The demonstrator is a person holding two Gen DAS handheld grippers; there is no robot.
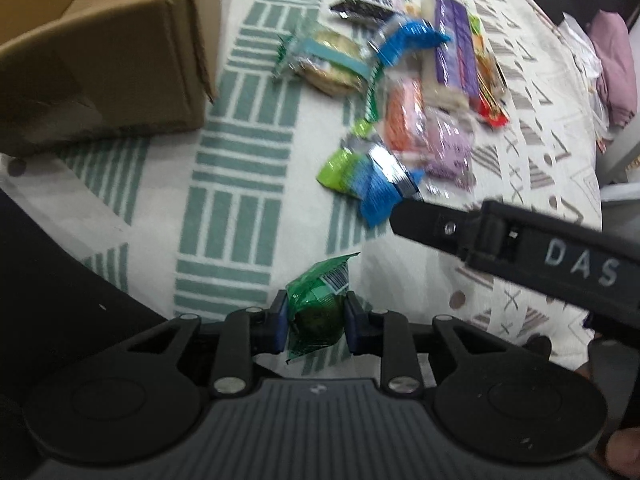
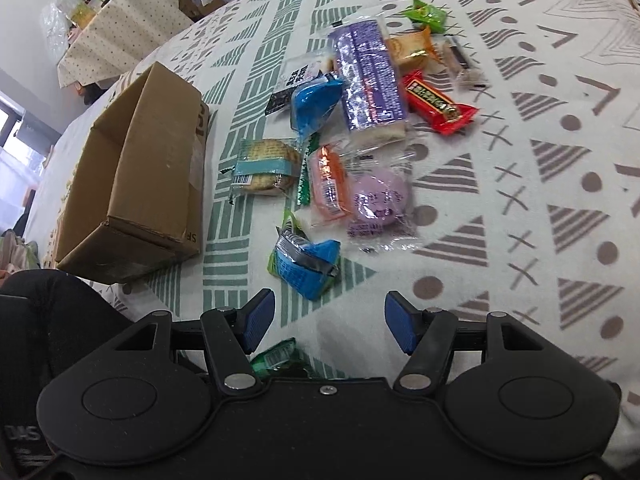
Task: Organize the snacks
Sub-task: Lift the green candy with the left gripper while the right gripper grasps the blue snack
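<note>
My left gripper (image 1: 316,322) is shut on a green snack packet (image 1: 318,308) just above the cloth. The same packet (image 2: 276,356) peeks out below my right gripper (image 2: 328,322), which is open and empty. A pile of wrapped snacks lies ahead: a blue-green packet (image 2: 306,262) nearest, a purple round one (image 2: 378,196), an orange one (image 2: 328,180), a cracker pack (image 2: 266,170), a long purple bar (image 2: 368,76) and a red bar (image 2: 438,106). An open cardboard box (image 2: 140,176) stands left of the pile, and in the left wrist view (image 1: 104,52) it is at the upper left.
Everything rests on a patterned white, green and grey cloth (image 2: 520,208). The right gripper's black body (image 1: 520,248) crosses the right side of the left wrist view. A second covered table with bottles (image 2: 108,12) stands far back left.
</note>
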